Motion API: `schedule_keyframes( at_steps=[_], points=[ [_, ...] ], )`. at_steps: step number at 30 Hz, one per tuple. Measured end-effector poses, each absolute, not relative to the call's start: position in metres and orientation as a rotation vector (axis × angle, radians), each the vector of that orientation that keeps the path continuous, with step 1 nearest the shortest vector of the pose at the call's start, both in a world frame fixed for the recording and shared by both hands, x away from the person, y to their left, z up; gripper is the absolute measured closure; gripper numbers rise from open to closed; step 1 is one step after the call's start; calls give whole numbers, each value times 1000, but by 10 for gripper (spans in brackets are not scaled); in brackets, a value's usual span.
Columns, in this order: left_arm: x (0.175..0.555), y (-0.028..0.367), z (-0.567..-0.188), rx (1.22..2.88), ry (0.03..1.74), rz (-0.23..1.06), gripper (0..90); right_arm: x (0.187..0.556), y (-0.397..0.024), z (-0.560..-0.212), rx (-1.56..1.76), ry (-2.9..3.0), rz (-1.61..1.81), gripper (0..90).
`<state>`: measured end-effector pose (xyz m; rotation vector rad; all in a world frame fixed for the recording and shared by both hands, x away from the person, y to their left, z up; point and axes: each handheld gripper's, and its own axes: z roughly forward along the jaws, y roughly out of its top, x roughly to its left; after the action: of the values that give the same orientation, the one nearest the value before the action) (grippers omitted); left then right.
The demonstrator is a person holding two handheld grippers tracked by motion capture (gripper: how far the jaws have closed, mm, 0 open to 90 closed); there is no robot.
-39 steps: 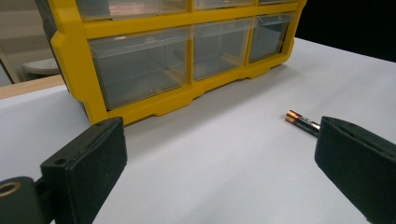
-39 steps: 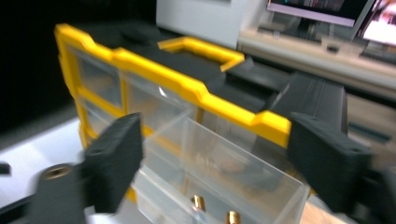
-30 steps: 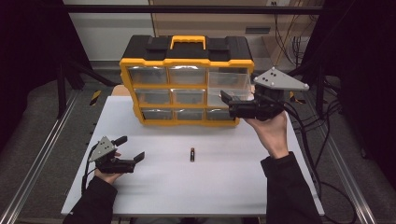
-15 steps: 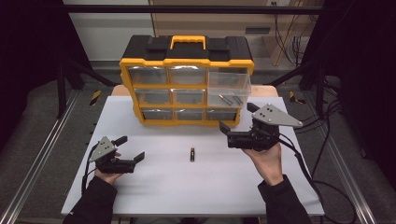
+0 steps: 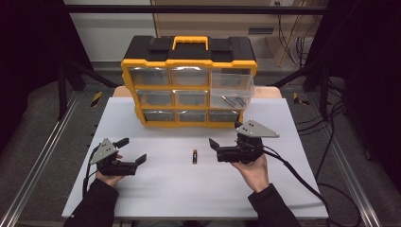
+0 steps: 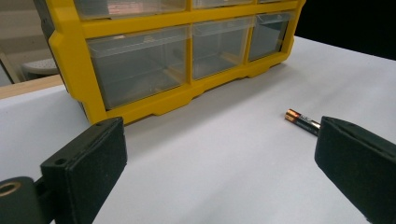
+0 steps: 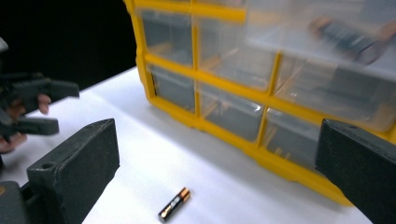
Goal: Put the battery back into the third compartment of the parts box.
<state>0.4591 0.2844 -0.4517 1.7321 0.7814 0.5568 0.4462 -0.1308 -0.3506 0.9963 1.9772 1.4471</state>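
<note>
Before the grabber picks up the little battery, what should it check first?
1. Right gripper jaws open wide: ok.
2. Battery lying free on the table, nothing touching it: ok.
3. Right gripper close to the battery, open end facing it: ok.
4. Left gripper out of the way, open and holding nothing: ok.
5. A drawer on the organizer's right side pulled open, ready: ok.
6. Battery lined up between the jaws: not ok, it lies low and off-centre in the right gripper view.
</note>
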Motion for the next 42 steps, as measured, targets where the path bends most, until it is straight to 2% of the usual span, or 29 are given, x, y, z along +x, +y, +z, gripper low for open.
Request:
schedule_keyframes(
  at_steps=[19, 29, 36, 39, 42],
  points=[
    [459, 284, -452, 1732, 781, 556, 16, 472, -72, -412, 1002, 2187, 1290, 5],
    [459, 285, -452, 1732, 781, 556, 16, 492, -56, -441, 1082, 2271, 1200, 32],
    [459, 284, -452, 1731, 781, 556, 16, 504, -50, -463, 1129, 2349, 1110, 128],
    [459, 284, -452, 1730, 780, 556, 16, 507, -49, -470, 1144, 2388, 1083, 202],
    [459, 285, -452, 1730, 780, 557, 16, 508, -49, -474, 1139, 2421, 1080, 314]
  ],
)
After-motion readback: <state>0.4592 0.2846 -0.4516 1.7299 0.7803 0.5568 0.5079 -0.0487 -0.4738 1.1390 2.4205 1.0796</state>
